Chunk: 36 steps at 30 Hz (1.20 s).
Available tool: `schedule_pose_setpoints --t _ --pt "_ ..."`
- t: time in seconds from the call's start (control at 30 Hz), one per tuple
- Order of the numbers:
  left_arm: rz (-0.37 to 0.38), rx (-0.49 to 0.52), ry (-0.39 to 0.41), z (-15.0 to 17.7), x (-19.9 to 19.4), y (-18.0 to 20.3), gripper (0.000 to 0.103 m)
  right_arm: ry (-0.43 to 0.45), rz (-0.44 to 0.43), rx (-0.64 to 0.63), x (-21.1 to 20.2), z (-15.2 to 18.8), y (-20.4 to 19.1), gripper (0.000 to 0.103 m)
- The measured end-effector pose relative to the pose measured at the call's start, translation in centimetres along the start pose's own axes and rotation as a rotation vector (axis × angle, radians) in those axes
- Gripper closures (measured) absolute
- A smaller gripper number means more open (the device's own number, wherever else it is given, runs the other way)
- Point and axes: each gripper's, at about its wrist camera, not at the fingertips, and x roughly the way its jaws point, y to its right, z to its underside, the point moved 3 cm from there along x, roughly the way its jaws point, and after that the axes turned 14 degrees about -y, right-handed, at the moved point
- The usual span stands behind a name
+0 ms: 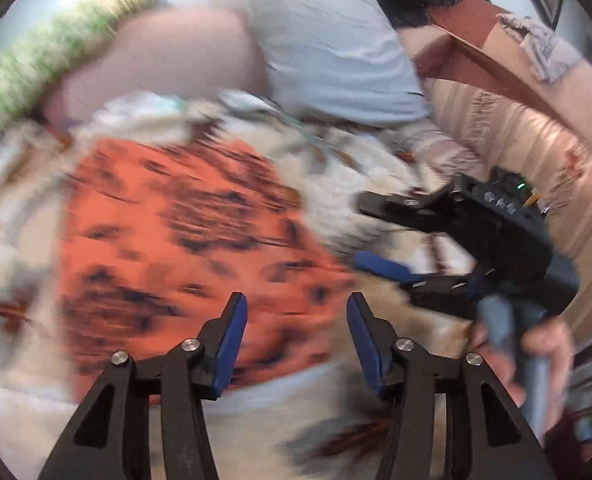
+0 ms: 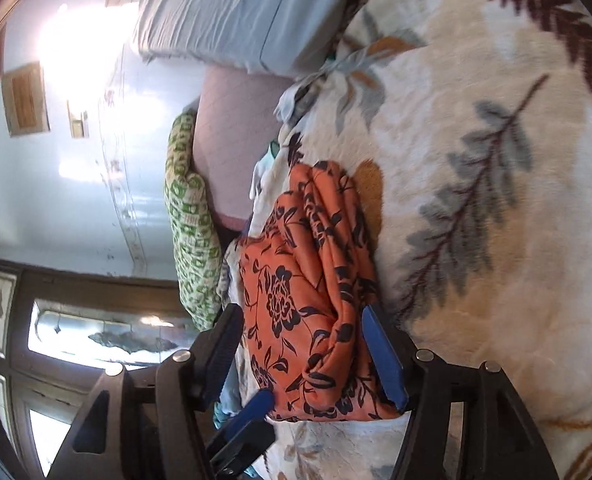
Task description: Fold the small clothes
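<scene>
An orange cloth with a dark flower print [image 2: 307, 292] lies bunched in soft folds on the leaf-print blanket [image 2: 475, 160]. In the right wrist view it sits between the fingers of my right gripper [image 2: 300, 312]; the jaws stand apart and the pads are at its sides without squeezing it. The left wrist view is blurred: the orange cloth [image 1: 184, 248] spreads below my left gripper [image 1: 296, 308], which is open with nothing between its pads. My right gripper [image 1: 363, 230] shows there at the cloth's right edge, held by a hand [image 1: 547, 344].
A light blue pillow [image 2: 224, 12], a pink pillow [image 2: 232, 140] and a green patterned cushion [image 2: 192, 220] lie beyond the cloth. A pale wall and a dark wooden door with glass panes [image 2: 76, 340] are behind. Striped beige bedding [image 1: 515, 120] rises at the right.
</scene>
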Motion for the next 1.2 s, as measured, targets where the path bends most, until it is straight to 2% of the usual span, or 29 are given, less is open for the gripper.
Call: schedule_pose_setpoints --t 0.1,0.17,0.27,0.4,0.5,0.63,0.7,0.77,0.83,0.9,1.0,1.07,1.13,1.2 --pt "-0.143 -0.045 0.034 0.7 -1.0 -4.4 0.046 -0.016 0.037 -0.006 1.8 -0.4 -0.4 0.038" --pt "-0.171 -0.105 0.042 1.3 -1.5 -7.7 0.046 -0.031 0.069 -0.018 3.2 -0.4 -0.8 0.038" --pt "-0.143 -0.177 0.010 2.2 -1.4 -11.1 0.046 -0.053 0.164 -0.069 5.1 0.3 -1.9 0.038" --pt "-0.133 -0.226 -0.034 3.0 0.2 -13.0 0.046 -0.041 0.364 -0.121 5.9 1.4 -2.5 0.038" --pt "-0.125 -0.218 -0.073 3.6 1.5 -12.9 0.046 -0.047 0.418 -0.114 5.3 1.9 -1.6 0.038" --pt "-0.110 -0.185 -0.085 4.1 2.4 -12.2 0.046 -0.108 0.385 -0.139 5.4 2.9 -1.6 0.038" --pt "-0.113 -0.172 -0.085 3.9 2.8 -12.2 0.045 -0.127 0.407 -0.194 6.0 3.7 -2.5 0.046" --pt "-0.106 -0.166 -0.081 3.9 2.9 -12.4 0.044 -0.128 0.506 -0.258 6.2 4.6 -3.1 0.076" --pt "-0.088 -0.154 -0.073 3.9 3.0 -12.6 0.043 -0.115 0.539 -0.294 6.1 5.1 -3.6 0.086" --pt "-0.072 -0.130 -0.066 4.1 3.1 -12.9 0.040 -0.086 0.564 -0.329 5.6 5.5 -4.3 0.089" --pt "-0.042 -0.126 -0.065 4.2 3.2 -13.3 0.040 -0.001 0.686 -0.490 4.7 7.7 -7.2 0.091" --pt "-0.032 -0.121 -0.074 4.1 3.1 -13.3 0.040 0.021 0.757 -0.538 4.5 8.5 -7.5 0.092" --pt "-0.027 -0.109 -0.083 4.1 3.1 -13.3 0.039 -0.035 0.822 -0.451 5.0 7.4 -4.4 0.092" --pt "-0.023 -0.105 -0.088 4.0 3.0 -13.3 0.039 -0.094 0.791 -0.349 5.1 6.4 -1.6 0.092"
